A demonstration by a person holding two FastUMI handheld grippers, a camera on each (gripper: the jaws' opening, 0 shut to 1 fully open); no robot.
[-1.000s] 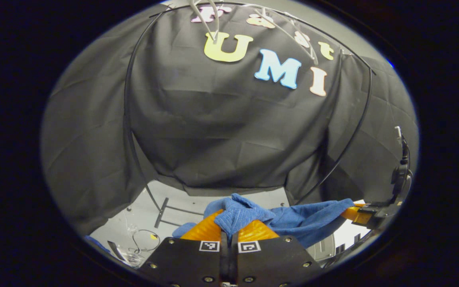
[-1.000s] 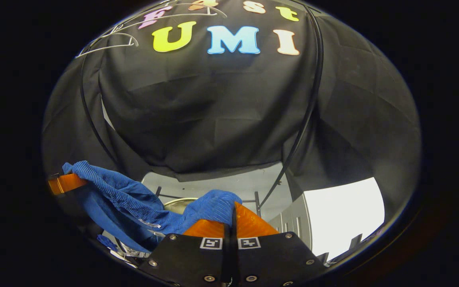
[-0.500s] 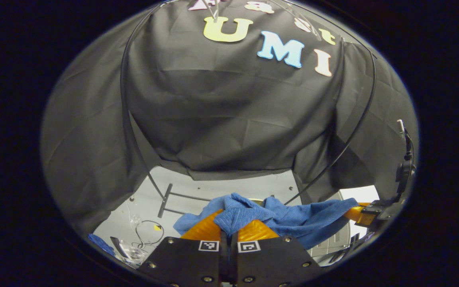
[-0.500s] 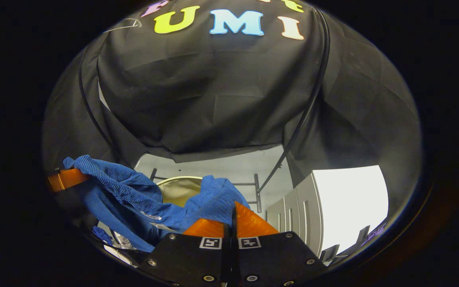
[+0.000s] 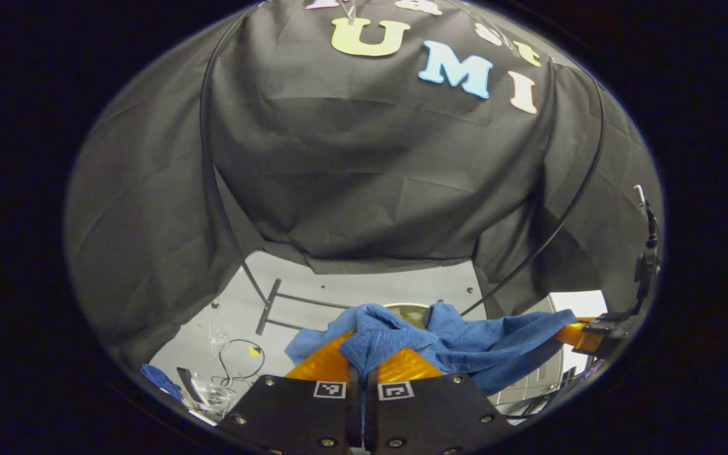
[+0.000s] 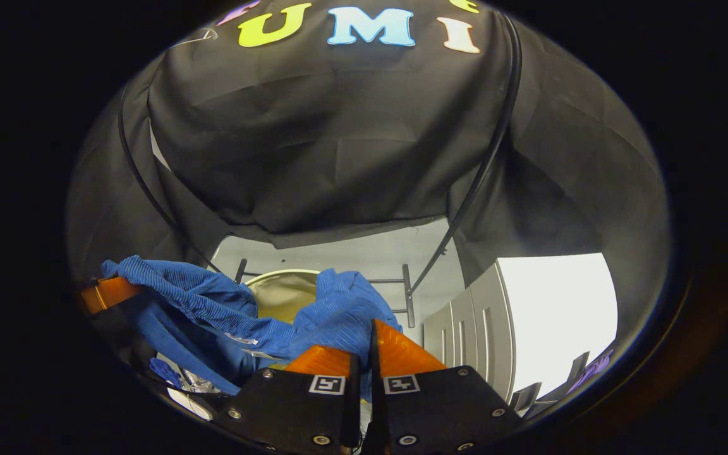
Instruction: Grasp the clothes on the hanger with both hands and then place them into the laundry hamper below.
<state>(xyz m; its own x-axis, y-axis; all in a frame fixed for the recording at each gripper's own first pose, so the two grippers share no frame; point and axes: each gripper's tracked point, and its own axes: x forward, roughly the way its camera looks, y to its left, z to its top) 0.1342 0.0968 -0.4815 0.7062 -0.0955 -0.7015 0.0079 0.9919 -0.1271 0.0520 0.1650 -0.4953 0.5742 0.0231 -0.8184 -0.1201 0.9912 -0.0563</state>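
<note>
A blue ribbed garment (image 5: pixel 484 344) hangs stretched between my two grippers. My left gripper (image 5: pixel 364 360) is shut on one bunched end of it, cloth spilling over the orange fingers (image 5: pixel 323 363). In the right gripper view the garment (image 6: pixel 212 309) sags from the left gripper (image 6: pixel 108 292) at the far left across to my right gripper (image 6: pixel 364 351), which is shut on its other end. The right gripper (image 5: pixel 582 335) also appears at the right of the left gripper view. Behind and below the cloth is the beige laundry hamper (image 6: pixel 282 294), its rim partly hidden. A sliver of the hamper (image 5: pixel 409 311) peeks over the garment.
Black legs of the clothes rack (image 5: pixel 272 303) stand on the grey floor. Loose cables and clear plastic (image 5: pixel 225 373) lie on the floor at lower left. A white cabinet (image 6: pixel 465 341) stands to the right. Thin black poles (image 6: pixel 484 158) run along the cloth wall.
Both grippers have tilted downward with the garment still held. More floor shows, and the hamper's rim has come into sight behind the cloth.
</note>
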